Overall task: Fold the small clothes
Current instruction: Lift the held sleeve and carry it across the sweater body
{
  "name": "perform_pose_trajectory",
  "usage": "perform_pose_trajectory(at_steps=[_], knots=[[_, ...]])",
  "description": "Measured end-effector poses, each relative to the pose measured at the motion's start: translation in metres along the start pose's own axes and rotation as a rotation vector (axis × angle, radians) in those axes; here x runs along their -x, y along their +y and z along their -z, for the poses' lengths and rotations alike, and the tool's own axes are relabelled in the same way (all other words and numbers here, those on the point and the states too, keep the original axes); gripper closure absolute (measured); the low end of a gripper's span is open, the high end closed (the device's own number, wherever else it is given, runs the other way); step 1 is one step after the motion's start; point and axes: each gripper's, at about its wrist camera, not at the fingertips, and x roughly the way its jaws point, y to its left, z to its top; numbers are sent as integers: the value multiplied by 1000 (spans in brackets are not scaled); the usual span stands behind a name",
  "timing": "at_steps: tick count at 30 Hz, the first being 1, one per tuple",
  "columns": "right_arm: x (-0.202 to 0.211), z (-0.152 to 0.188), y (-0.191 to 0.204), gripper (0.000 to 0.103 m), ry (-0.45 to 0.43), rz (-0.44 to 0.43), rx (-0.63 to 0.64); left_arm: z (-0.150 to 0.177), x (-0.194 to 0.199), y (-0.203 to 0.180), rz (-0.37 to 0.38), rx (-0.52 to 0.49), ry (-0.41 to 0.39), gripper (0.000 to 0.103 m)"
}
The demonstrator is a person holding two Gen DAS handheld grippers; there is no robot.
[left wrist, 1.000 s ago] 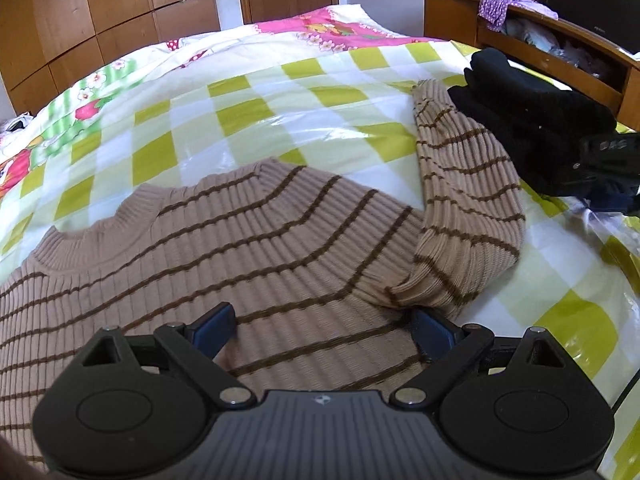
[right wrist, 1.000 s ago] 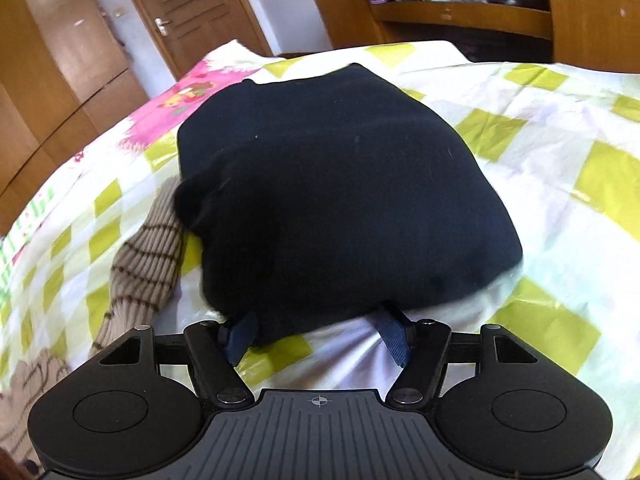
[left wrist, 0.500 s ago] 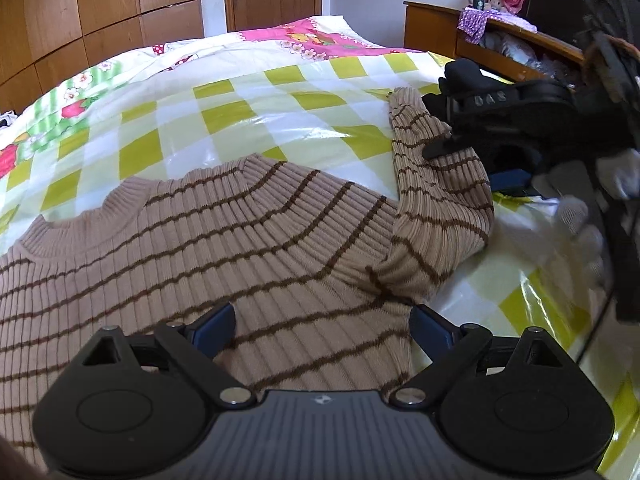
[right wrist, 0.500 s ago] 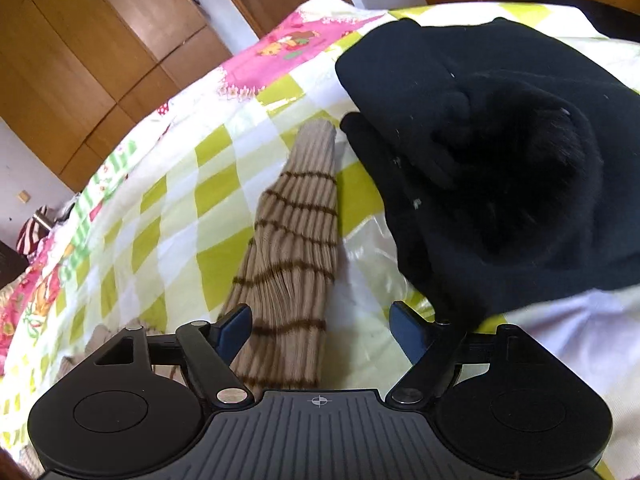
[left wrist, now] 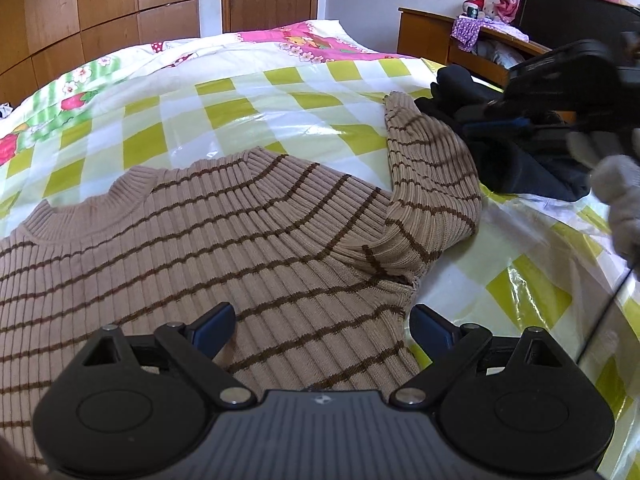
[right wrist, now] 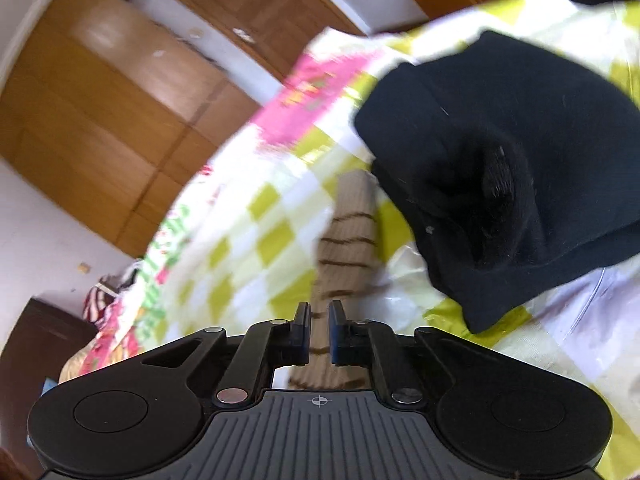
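One striped tan sweater [left wrist: 224, 240] lies flat on the bed [left wrist: 248, 108]; one black garment [right wrist: 508, 168] lies far right. Left gripper [left wrist: 320, 324] fingers spread wide above the sweater's hem, empty. Right gripper [right wrist: 319, 336] fingers have just closed nearly together, pinching nothing.

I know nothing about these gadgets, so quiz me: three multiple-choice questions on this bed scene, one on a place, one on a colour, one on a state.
1. Where does the black garment lie?
A) on the sweater's collar
B) beside the sweater's sleeve
C) on the floor

2. What colour are the thin stripes on the beige sweater?
A) brown
B) blue
C) red

3. How do the jaws of the left hand-held gripper stand?
A) clamped on the collar
B) closed on the black garment
C) wide open over the sweater

Answers:
1 B, its dark heap sits right against the sleeve on the checked sheet.
2 A, dark brown lines cross the ribbed knit.
3 C, the two blue pads stand far apart, pressing nothing.
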Motion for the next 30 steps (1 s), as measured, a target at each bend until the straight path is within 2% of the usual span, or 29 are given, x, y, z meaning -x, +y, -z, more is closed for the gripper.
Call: perform_pose_trajectory(at_steps=[4, 5, 6, 7, 10, 13, 17, 18, 19, 20, 23, 28, 30], knots=[[17, -3, 9, 96, -37, -34, 52, 2, -2, -2, 6, 6, 12, 0], [14, -6, 10, 88, -39, 2, 65, 2, -3, -3, 7, 4, 13, 0], [12, -8, 10, 88, -49, 49, 69, 2, -3, -4, 9, 3, 11, 0], [6, -9, 8, 85, -49, 81, 72, 1, -3, -5, 13, 1, 8, 0], [-23, -17, 0, 69, 1, 123, 47, 0, -5, -6, 17, -2, 8, 0], [-57, -21, 5, 58, 16, 219, 110, -1, -9, -5, 21, 2, 13, 0], [-85, -24, -6, 53, 54, 195, 46, -1, -10, -4, 28, 8, 10, 0], [-89, -24, -7, 55, 53, 182, 27, 0, -10, -4, 28, 8, 9, 0], [-91, -25, -8, 68, 51, 158, 0, 0, -10, -3, 28, 9, 8, 0], [-93, -27, -11, 86, 61, 133, -44, 0, -10, -3, 27, 11, 7, 0], [-79, -30, -17, 90, 71, 28, -144, 0, -6, -1, 31, 20, 5, 0], [-3, -33, 11, 90, -96, -169, -40, 1, 1, 0, 39, 27, -11, 0], [40, -27, 16, 90, -188, -206, 40, 2, 4, 0, 44, 29, -19, 0]])
